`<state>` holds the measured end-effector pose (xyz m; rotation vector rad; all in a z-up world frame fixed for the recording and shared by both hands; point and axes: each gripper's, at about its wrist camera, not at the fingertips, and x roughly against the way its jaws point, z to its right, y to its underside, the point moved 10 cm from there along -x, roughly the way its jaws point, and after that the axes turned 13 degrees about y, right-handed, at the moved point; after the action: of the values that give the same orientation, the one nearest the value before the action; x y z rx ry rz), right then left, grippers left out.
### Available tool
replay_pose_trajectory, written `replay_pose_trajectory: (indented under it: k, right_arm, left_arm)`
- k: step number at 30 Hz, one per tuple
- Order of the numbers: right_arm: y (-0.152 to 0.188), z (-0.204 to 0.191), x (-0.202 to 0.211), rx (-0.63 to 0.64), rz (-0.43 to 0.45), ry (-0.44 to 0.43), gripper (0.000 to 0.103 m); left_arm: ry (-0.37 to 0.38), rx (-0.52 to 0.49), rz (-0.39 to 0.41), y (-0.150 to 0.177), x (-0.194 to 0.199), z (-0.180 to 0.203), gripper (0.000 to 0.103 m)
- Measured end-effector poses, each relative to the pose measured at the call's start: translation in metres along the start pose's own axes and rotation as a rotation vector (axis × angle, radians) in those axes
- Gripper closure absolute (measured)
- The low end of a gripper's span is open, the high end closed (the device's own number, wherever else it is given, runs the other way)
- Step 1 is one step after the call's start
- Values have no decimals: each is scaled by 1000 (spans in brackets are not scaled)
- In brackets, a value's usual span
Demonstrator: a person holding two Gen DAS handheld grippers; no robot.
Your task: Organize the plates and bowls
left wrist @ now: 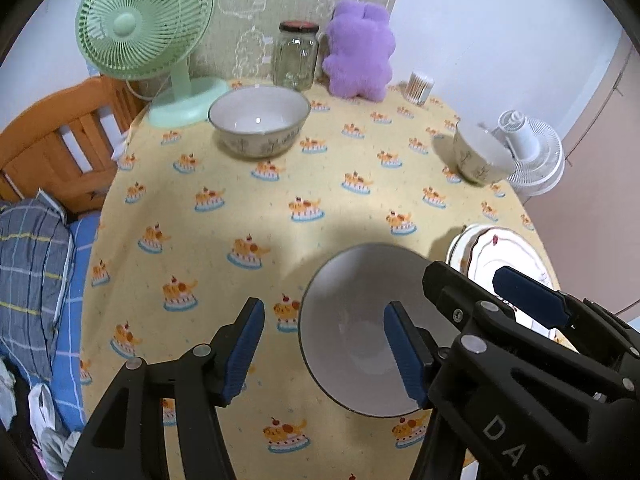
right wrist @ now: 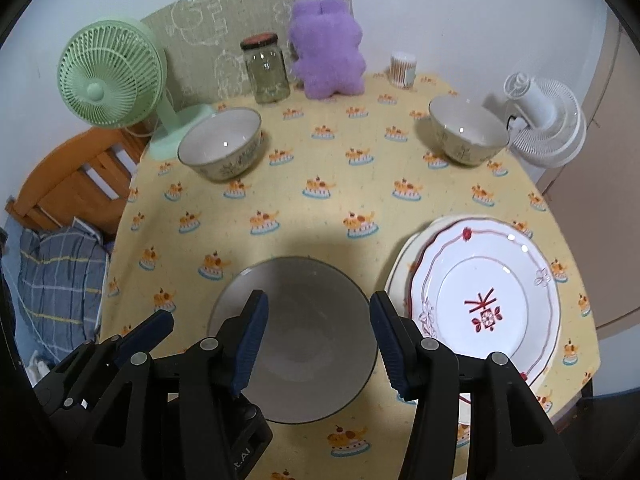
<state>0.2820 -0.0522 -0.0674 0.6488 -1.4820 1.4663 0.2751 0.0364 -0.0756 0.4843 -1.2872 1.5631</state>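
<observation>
A plain white bowl (left wrist: 360,332) (right wrist: 304,344) sits on the near part of the table. My left gripper (left wrist: 324,348) is open, its right finger over the bowl and its left finger outside the rim. My right gripper (right wrist: 316,344) is open just above the same bowl. A stack of plates (right wrist: 484,300) (left wrist: 508,256), the top one white with red decoration, lies to the right of the bowl. A patterned bowl (left wrist: 260,120) (right wrist: 220,144) stands at the back left. A second patterned bowl (left wrist: 480,152) (right wrist: 466,130) stands at the back right.
A green fan (left wrist: 148,28) (right wrist: 112,76), a glass jar (left wrist: 296,56) (right wrist: 266,68), a purple plush toy (left wrist: 360,48) (right wrist: 326,48) and a cotton swab tub (left wrist: 420,86) (right wrist: 404,68) line the back edge. A white fan (left wrist: 532,152) (right wrist: 546,120) stands at the right. A bed (left wrist: 36,240) lies to the left.
</observation>
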Motion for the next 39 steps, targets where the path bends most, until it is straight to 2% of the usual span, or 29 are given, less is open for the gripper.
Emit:
replay_pose_trajectory:
  k: [10, 17, 21, 29, 33, 39]
  right_arm:
    - [-38, -13, 11, 30, 52, -14, 46]
    - [-78, -23, 2, 89, 85, -64, 46]
    - [-106, -31, -14, 110, 98, -111, 42]
    - [-152, -55, -45, 191, 114, -200, 41]
    - [-173, -65, -56, 216, 145, -213, 41]
    - [-195, -83, -83, 231, 140, -233, 40]
  left_arm:
    - [-26, 21, 62, -38, 12, -7, 38]
    - [-89, 60, 112, -75, 5, -15, 38]
    - [-148, 98, 140, -97, -2, -23, 38]
    - [-224, 178, 190, -135, -21, -45, 37]
    - [-286, 193, 212, -151, -24, -57, 30]
    - [-335, 202, 210, -170, -41, -78, 30]
